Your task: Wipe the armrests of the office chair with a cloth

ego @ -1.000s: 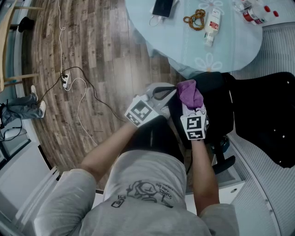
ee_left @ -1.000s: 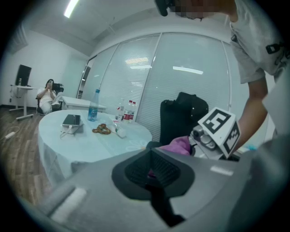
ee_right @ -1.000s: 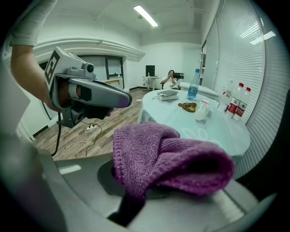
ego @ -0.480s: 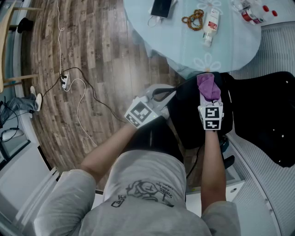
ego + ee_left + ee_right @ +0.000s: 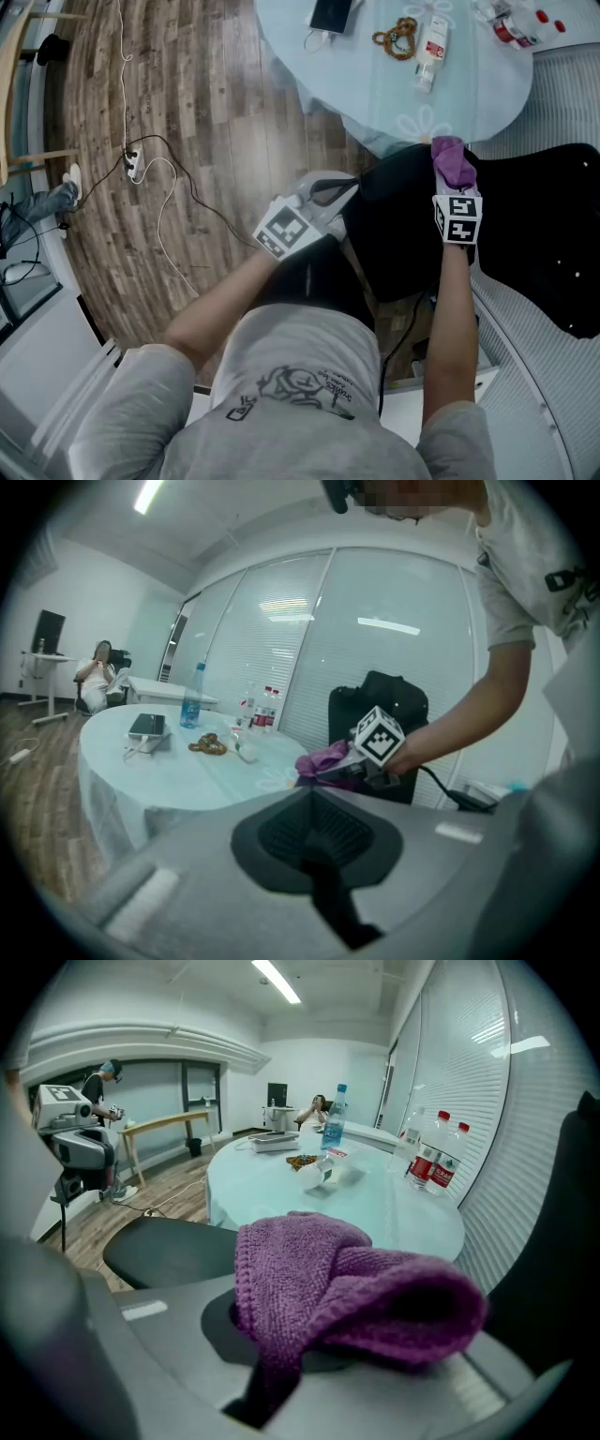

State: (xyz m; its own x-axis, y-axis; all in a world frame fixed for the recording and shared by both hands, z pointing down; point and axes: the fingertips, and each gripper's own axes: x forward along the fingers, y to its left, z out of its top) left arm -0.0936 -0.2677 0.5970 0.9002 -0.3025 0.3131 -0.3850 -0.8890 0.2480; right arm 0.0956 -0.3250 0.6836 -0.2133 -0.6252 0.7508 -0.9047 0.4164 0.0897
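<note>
Our right gripper [image 5: 454,187], clamped on the purple cloth [image 5: 451,159], has swept rightward across the office chair [image 5: 398,230]. Our left gripper [image 5: 336,194] stays closed and empty. We judge the wipe underway.

Both arms out in front, the right reaching farther than the left.
The left gripper [image 5: 337,191] sits close to the torso on a bent left forearm [image 5: 220,302], its fingers pressed together with nothing between them. The right gripper [image 5: 455,184] is held out on a nearly straight right arm [image 5: 450,323], fingers pinched on a purple cloth [image 5: 342,1283] that bunches over and ahead of them.
</note>
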